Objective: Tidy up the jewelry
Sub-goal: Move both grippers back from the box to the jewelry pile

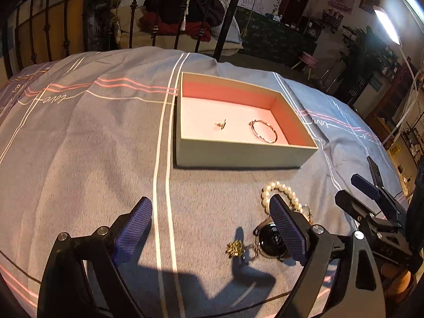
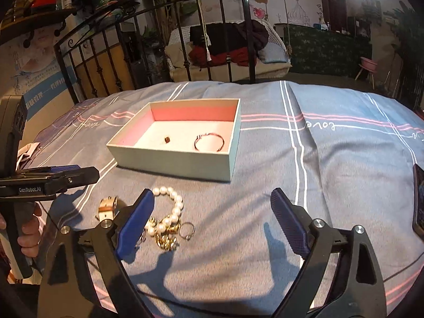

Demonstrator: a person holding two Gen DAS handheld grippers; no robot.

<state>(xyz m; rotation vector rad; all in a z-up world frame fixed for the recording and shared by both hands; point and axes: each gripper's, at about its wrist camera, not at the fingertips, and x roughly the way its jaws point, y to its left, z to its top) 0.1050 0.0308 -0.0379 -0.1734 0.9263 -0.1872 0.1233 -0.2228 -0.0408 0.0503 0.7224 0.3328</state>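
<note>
Both grippers hang above the bed cover (image 2: 331, 159), jaws spread wide, nothing between them. Left gripper (image 1: 210, 228) low in the left-wrist frame; right gripper (image 2: 212, 217) low in its own.

Box (image 2: 169, 163) sits mid-frame, open – a small ring-like piece (image 2: 167, 139) and a thin bangle (image 2: 209, 142) already lie inside, apart.

Still outside, lower centre: pearl bracelet (image 2: 173, 206), gold chain (image 2: 165, 239), loose ring (image 2: 186, 231), watch (image 1: 270, 241) – all heaped, touching.

Risk, as I judge it: the pile is tangled, so gripping one piece may drag its neighbours along – and the soft cover gives, so thin pieces could slip the pads.
</note>
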